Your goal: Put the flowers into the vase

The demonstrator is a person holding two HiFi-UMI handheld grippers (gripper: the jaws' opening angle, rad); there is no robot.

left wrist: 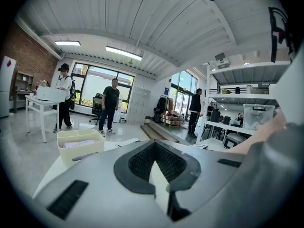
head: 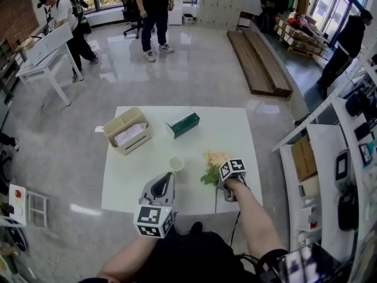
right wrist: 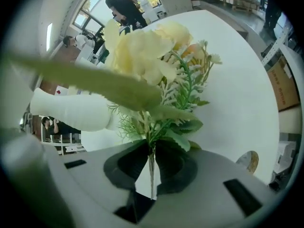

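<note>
Your right gripper (right wrist: 152, 156) has its jaws closed narrow on the stems of the flowers (right wrist: 147, 56), a pale yellow bunch with green leaves lying on the white bench (head: 235, 134). The small white vase (head: 177, 163) stands just beside the flowers, to their left. Your left gripper (head: 167, 177) hovers near the vase, jaws together with nothing between them.
</note>
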